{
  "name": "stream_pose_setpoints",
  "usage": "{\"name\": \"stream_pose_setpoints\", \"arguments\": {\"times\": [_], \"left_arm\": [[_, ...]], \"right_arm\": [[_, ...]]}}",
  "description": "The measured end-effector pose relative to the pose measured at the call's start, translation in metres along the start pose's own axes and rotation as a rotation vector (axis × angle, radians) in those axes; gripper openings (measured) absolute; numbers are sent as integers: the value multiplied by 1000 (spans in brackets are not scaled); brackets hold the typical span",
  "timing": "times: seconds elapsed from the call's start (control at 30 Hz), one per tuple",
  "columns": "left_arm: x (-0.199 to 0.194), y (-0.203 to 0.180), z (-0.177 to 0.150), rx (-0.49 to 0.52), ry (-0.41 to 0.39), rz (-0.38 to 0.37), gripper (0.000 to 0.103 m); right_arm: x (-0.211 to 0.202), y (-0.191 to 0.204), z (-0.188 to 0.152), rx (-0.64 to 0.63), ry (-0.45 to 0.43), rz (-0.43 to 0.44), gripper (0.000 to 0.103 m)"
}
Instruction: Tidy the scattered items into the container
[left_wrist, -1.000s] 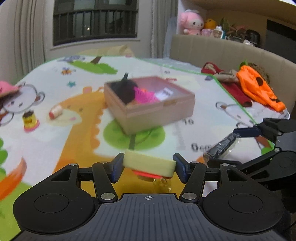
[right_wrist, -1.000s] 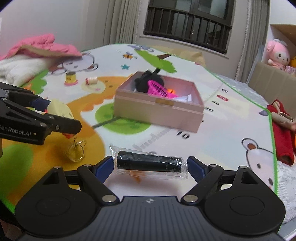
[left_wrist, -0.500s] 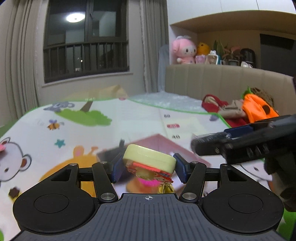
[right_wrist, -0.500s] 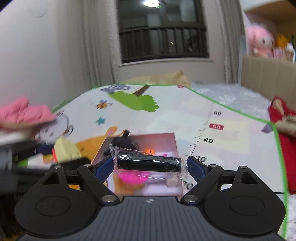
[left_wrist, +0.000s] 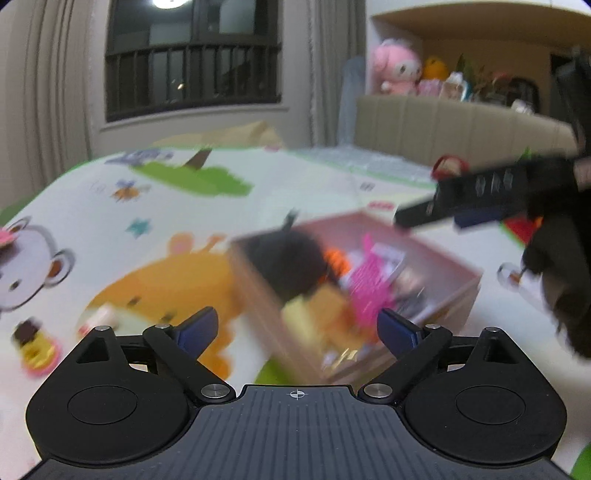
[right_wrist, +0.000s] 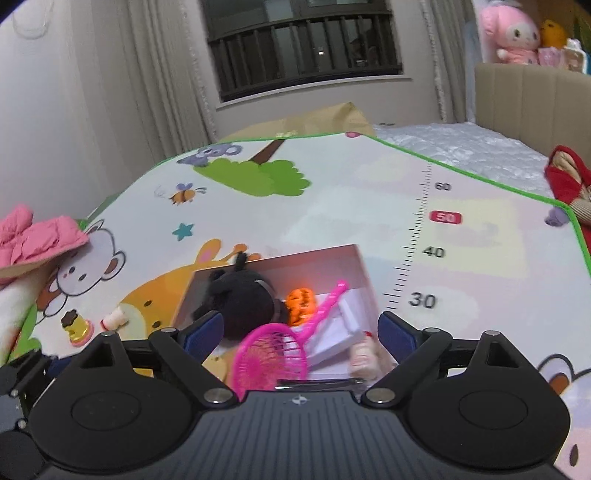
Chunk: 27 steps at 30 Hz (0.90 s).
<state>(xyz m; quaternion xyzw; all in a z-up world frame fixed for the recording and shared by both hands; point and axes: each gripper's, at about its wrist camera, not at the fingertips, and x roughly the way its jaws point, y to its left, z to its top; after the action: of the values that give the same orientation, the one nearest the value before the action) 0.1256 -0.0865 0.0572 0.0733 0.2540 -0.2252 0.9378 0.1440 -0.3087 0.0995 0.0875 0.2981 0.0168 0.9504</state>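
The pink cardboard box (left_wrist: 467, 295) lies right under both grippers. My left gripper (left_wrist: 297, 326) is opening and nothing sits between its pads; the yellow pad toy (left_wrist: 301, 314) is a blur below them, inside the box. My right gripper (right_wrist: 300, 328) is opening too, with empty jaws over the box (right_wrist: 277, 264). The wrapped black roll (right_wrist: 317, 386) shows only as a sliver at the lower edge of the box. Inside lie a black plush (right_wrist: 243, 299), an orange pumpkin (right_wrist: 300, 301) and a pink net (right_wrist: 273, 354). The right gripper (left_wrist: 480, 192) also crosses the left wrist view.
On the printed play mat (right_wrist: 332, 192), left of the box, stand a small yellow toy on a pink base (right_wrist: 75, 328) and a short white cylinder (right_wrist: 114, 317). A pink jacket (right_wrist: 33, 236) lies far left and red clothes (right_wrist: 565, 177) far right.
Both grippers travelled from the near mat to above the box. The left let go of the yellow toy and the right let go of the black roll; both jaws now stand wide.
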Motion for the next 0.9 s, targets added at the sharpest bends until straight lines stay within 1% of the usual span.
{"name": "stream_pose_setpoints", "arguments": {"times": [0.1,0.2,0.27,0.3,0.4,0.5,0.6,0.63,0.73,0.77,0.83,0.87,0.9], "left_arm": [[-10,31,-12,-30,21,90,97],[-23,69,-25,-122,41,187,98],[-31,90,-33,-166,51,218,98],[-34,101,-36,-178,55,230,98],[-45,129,-45,-198,58,278,98],[-56,151,-55,-237,51,293,99],[-65,166,-68,-267,58,294,99],[-68,171,-72,-273,61,293,99],[-78,181,-81,-270,59,289,99],[-80,184,-82,-263,55,288,99],[-82,189,-82,-250,48,290,100],[-82,191,-81,-243,46,295,100],[-81,193,-80,-236,43,300,99]], "right_arm": [[7,38,0,-80,-1,31,91],[20,90,-4,-205,-4,62,90],[33,127,-8,-291,4,96,82],[40,144,-9,-319,19,121,77],[68,190,-12,-377,71,165,69],[103,225,-16,-416,133,152,66],[140,247,-17,-395,212,144,65],[150,253,-18,-398,219,141,65],[172,266,-24,-450,195,104,65],[178,270,-26,-466,192,93,63],[191,272,-28,-462,221,86,46],[196,272,-29,-446,234,87,46],[197,271,-29,-432,228,90,46]]}}
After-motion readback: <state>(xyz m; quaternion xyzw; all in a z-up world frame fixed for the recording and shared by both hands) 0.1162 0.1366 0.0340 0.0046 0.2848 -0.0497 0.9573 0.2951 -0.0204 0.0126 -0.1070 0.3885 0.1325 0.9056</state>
